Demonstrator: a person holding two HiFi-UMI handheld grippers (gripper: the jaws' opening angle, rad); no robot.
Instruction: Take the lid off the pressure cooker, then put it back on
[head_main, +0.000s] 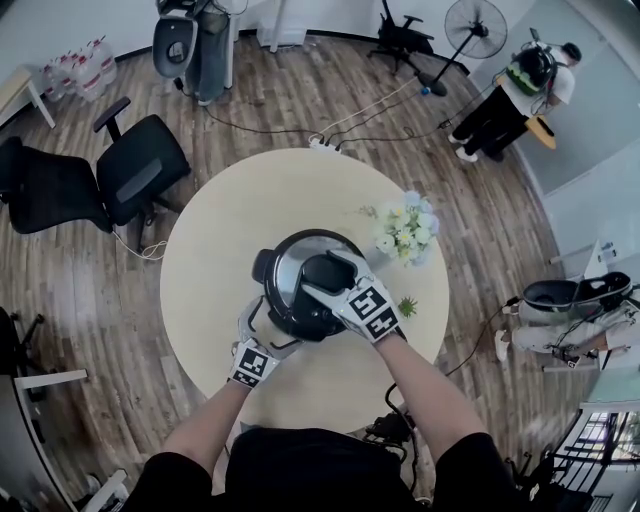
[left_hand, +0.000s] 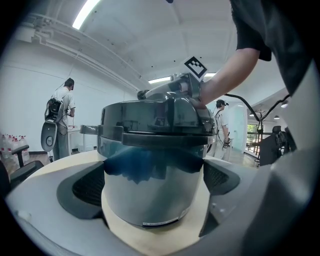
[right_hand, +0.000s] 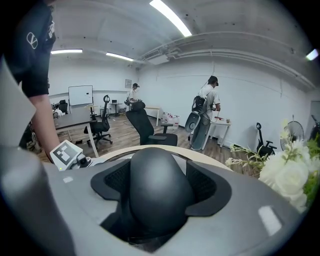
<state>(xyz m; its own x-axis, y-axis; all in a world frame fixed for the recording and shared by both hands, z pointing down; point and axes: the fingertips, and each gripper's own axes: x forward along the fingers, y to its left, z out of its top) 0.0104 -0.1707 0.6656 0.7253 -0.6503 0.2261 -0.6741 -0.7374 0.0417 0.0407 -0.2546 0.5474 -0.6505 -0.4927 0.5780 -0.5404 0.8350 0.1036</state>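
Cooker (head_main: 283, 318) upright near the middle of a round pale table (head_main: 230, 230), lid (head_main: 288, 268) seated on top and level with the rim. Left gripper (head_main: 268, 330): comes in from the near left edge of the table, low and almost level, jaws spread wide and pressed against the cooker's steel wall (left_hand: 150, 195) on both sides, just under the dark rim band. Right gripper (head_main: 325, 275): reaches over the top from the near right, tilted downward, jaws closed on the black knob (right_hand: 160, 185) at the middle of the lid, a pad snug against each side of it. From the left gripper view, visible above the lid (left_hand: 155, 117) with a bare forearm behind it. White and pale blue flowers (head_main: 408, 232) on the table just to the right of the cooker, close to it but not touching. Black office chairs (head_main: 140, 170) on the wooden floor to the left of the table. Standing fan (head_main: 475, 25) at the far wall. Person (head_main: 520, 90) with a backpack at the far right, well away from the table.
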